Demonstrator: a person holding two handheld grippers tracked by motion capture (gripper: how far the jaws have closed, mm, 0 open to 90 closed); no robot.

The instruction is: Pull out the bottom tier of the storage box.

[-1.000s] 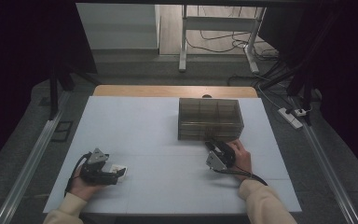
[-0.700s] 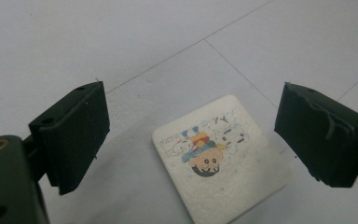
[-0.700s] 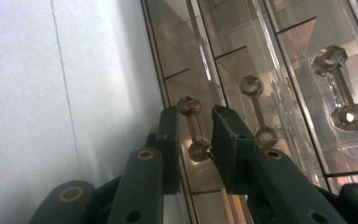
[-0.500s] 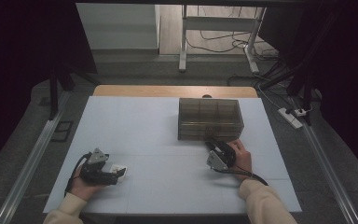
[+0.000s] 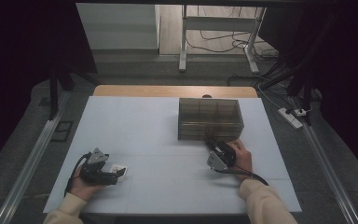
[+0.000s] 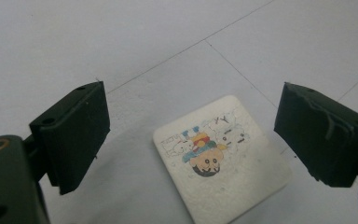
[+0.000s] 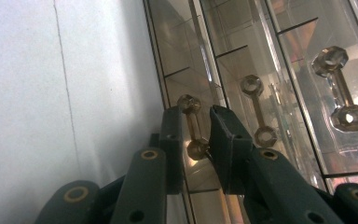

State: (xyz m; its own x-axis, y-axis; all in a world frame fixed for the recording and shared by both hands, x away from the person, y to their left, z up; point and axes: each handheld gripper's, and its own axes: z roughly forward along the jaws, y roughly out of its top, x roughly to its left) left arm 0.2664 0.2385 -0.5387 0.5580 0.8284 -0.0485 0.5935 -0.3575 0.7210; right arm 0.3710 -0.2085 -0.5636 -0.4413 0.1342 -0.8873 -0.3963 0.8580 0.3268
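The right gripper (image 7: 198,135) has its jaws clamped on the nearest handle (image 7: 193,128) of the drawer box (image 5: 209,119). The left gripper (image 6: 191,140), well left of the box, stands open astride a picture card (image 6: 221,158) on the desk (image 5: 135,121).

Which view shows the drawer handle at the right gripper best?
Right gripper view: the handle sits close up between the right gripper's jaws, on the clear drawer box. The high view shows the box small, handle not discernible. The left gripper view faces a picture card.

Card (image 5: 118,171) left, drawer box (image 5: 209,118) right.
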